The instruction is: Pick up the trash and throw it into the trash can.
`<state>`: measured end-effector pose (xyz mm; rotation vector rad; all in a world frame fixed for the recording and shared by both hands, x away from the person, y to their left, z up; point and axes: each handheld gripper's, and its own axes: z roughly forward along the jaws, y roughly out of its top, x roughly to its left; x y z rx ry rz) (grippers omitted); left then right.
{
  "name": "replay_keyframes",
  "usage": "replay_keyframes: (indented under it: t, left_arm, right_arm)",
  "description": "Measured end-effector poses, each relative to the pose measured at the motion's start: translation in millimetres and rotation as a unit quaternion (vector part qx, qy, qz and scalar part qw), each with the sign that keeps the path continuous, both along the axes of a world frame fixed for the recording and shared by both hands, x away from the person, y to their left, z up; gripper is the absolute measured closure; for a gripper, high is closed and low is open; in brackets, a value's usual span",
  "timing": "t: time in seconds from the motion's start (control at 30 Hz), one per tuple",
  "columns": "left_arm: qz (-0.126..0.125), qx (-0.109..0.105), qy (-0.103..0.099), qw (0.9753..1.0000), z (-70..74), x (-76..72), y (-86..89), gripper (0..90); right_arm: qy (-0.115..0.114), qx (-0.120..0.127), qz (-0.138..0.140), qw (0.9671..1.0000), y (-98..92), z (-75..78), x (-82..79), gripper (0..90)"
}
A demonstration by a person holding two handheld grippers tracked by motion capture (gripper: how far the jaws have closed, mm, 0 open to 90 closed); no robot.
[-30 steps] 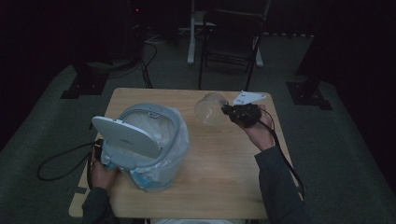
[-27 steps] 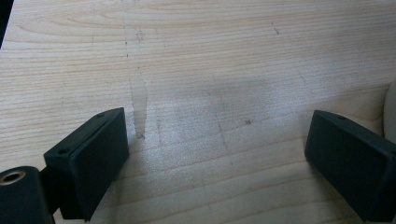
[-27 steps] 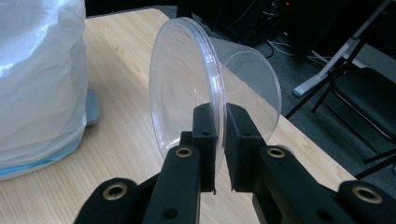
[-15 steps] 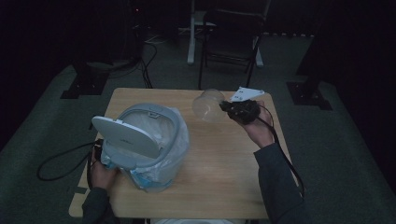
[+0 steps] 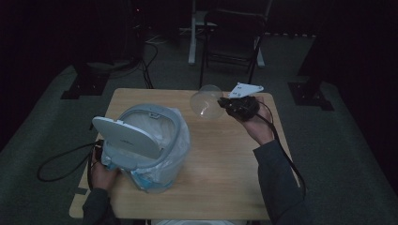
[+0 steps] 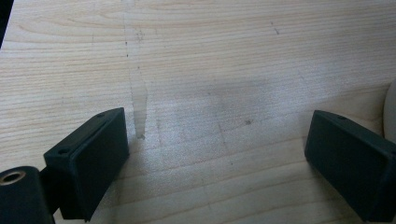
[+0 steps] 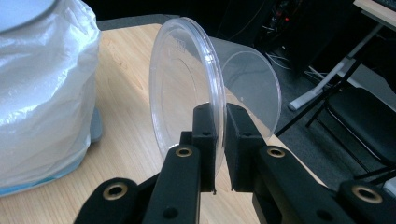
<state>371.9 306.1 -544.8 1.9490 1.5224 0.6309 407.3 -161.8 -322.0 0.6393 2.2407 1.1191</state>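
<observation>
Leftward now, right tongs [image 7: 219, 135] carry clear container [image 7: 187, 88] toward lined bin [image 5: 155, 140].

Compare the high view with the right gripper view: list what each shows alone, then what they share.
High view alone: the bin's open white lid, the person's left hand beside the bin, and a chair beyond the table.

Right gripper view alone: the right tongs clamped on the rim of the clear plastic container.

Shared: the container, the bag-lined bin, the wooden table.

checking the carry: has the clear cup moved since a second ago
Yes. In the high view the clear cup has shifted slightly left, away from the table's right edge and toward the bin.
</observation>
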Motion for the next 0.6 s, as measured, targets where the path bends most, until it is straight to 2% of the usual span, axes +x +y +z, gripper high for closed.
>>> replay_keyframes:
  t: [0.6]
  left_arm:
    - [0.0, 0.0, 0.0, 1.0, 0.0, 0.0, 0.0, 6.9]
  right_arm:
    - [-0.012, 0.002, 0.012, 0.9999, 13.4, 13.6, -0.4, 83.1]
